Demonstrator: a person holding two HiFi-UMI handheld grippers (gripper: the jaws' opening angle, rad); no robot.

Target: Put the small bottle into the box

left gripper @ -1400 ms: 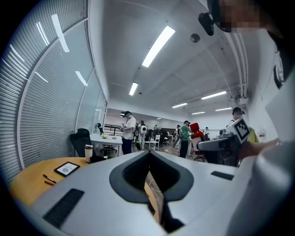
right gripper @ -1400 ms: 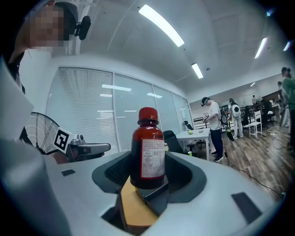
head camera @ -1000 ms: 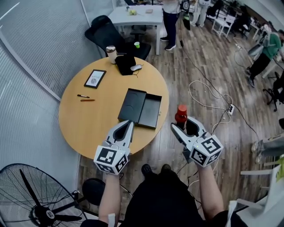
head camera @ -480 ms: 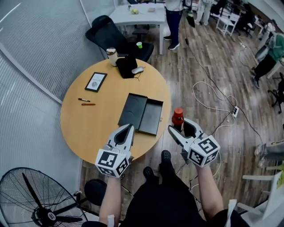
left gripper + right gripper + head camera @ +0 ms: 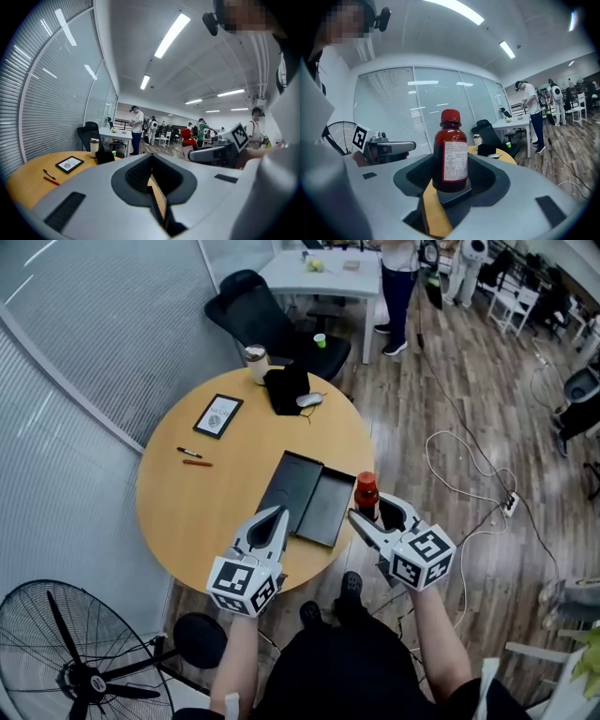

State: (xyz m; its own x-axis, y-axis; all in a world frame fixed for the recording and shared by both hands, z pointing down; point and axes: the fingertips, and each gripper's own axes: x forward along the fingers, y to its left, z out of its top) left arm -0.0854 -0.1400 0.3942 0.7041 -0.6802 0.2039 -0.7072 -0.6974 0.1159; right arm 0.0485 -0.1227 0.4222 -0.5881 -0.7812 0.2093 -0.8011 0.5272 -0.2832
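A small dark-red bottle (image 5: 366, 495) with a red cap and white label stands upright in my right gripper (image 5: 375, 514), which is shut on it; the right gripper view shows the bottle (image 5: 450, 152) clamped between the jaws. It hangs over the round table's right edge, just right of the open black box (image 5: 307, 495), whose two flat halves lie side by side on the wooden table (image 5: 197, 512). My left gripper (image 5: 272, 519) is shut and holds nothing, at the table's near edge just left of the box. In the left gripper view the bottle (image 5: 189, 138) shows at the right.
On the table lie a tablet (image 5: 217, 415), a black pen (image 5: 188, 453), a red pen (image 5: 197, 463), a black pouch with a mouse (image 5: 291, 390) and a cup (image 5: 254, 360). An office chair (image 5: 267, 324) stands behind, a fan (image 5: 70, 657) at near left, cables (image 5: 469, 465) on the floor right.
My right gripper has carried the bottle left, from off the table's side to the right edge beside the box. The whole view has shifted as the person stepped closer.
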